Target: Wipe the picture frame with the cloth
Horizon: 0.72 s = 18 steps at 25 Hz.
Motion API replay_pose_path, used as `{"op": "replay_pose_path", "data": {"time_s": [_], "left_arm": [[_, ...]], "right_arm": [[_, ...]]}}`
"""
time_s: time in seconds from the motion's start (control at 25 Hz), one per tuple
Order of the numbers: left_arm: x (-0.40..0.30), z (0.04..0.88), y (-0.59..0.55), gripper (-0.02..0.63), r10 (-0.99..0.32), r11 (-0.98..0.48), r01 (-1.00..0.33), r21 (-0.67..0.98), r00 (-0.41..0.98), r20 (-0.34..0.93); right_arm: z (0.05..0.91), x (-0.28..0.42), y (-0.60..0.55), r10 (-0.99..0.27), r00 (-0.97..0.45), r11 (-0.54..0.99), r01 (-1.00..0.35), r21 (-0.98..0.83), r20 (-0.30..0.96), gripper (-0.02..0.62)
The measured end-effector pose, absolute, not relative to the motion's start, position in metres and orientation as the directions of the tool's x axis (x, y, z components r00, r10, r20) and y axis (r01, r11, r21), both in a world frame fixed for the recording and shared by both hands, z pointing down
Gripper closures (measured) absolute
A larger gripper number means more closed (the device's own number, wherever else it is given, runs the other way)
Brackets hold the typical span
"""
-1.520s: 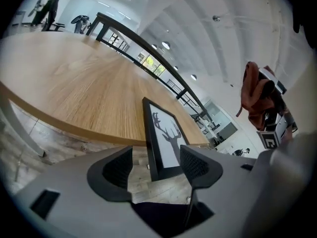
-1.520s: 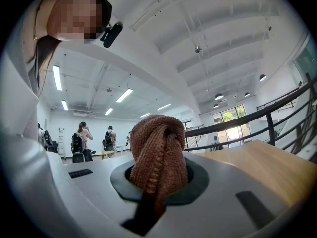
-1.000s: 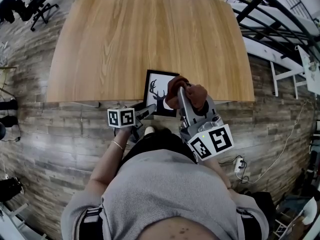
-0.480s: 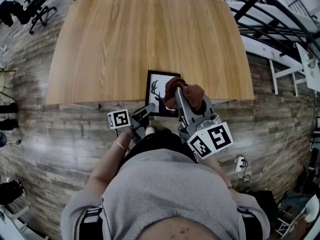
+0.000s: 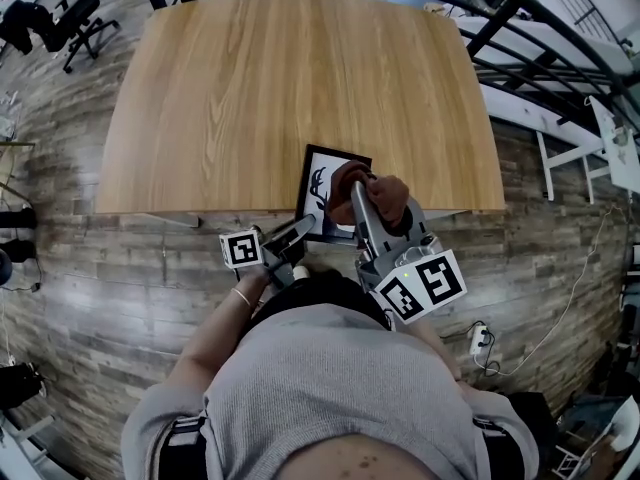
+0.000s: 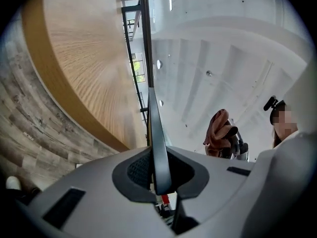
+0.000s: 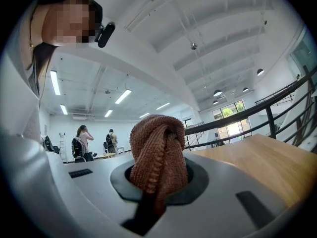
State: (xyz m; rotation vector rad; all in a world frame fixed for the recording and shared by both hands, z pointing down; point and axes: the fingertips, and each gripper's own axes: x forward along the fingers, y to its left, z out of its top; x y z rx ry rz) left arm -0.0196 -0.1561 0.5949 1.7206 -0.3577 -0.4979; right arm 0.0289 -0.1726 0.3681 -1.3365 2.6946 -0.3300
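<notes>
Pinching thin black rectangular picture frame (image 5: 318,180), left claw (image 5: 305,228) just closing; right claw (image 7: 161,187) clamps knitted rust cloth (image 7: 159,152).

1. Head view: high over the counter (image 5: 260,88), facing steeply down past the person's torso (image 5: 340,388); wide, with floor (image 5: 60,268) all round.
2. Left gripper view: hard against the frame (image 6: 158,152), seen edge-on; rolled, so the counter stands at left.
3. Right gripper view: hard against the cloth (image 7: 159,152), facing level.
4. Shared: counter and cloth show in all three.
</notes>
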Motion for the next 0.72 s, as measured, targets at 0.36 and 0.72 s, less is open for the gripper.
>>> {"op": "replay_pose_path", "data": {"time_s": [0.36, 0.72], "left_arm": [[-0.029, 0.496, -0.188, 0.561, -0.524, -0.458, 0.09, 0.884, 0.776, -0.35], [-0.03, 0.334, -0.201, 0.561, -0.404, -0.781, 0.079, 0.619, 0.692, -0.598]], "right_arm": [[0.308, 0.046, -0.167, -0.801, -0.581, 0.598, -0.778, -0.191, -0.143, 0.549], [0.215, 0.043, -0.139, -0.706, -0.624, 0.669, -0.743, -0.026, -0.335, 0.549]]}}
